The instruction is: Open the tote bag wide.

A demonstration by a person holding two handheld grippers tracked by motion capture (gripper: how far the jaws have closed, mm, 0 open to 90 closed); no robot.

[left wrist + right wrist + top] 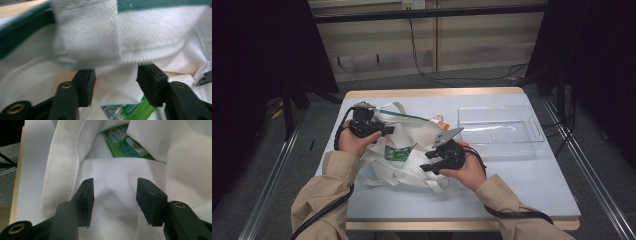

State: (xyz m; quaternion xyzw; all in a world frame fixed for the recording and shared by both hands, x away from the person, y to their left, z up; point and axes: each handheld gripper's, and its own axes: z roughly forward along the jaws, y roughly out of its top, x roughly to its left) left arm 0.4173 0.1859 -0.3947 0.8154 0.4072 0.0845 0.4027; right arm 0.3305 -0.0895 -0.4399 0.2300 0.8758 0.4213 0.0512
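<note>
A white cloth tote bag [409, 150] with green trim lies slumped on the table, its mouth agape. Inside shows a green packet [398, 153] [130, 110] [127, 146]. An orange-tipped item [443, 121] pokes out at the bag's far right. My left gripper [384, 131] [115, 82] is open at the bag's upper rim, its jaws just under the woven rim and strap [100, 32]. My right gripper [428, 161] [115, 200] is open over the bag's near cloth [112, 185], with nothing pinched between its jaws.
A clear plastic tray [537, 131] stands on the table to the right of the bag. The pale blue tabletop [522, 185] has a wooden edge. Cables trail from both grippers along the sleeves. Dark curtains and metal rails flank the table.
</note>
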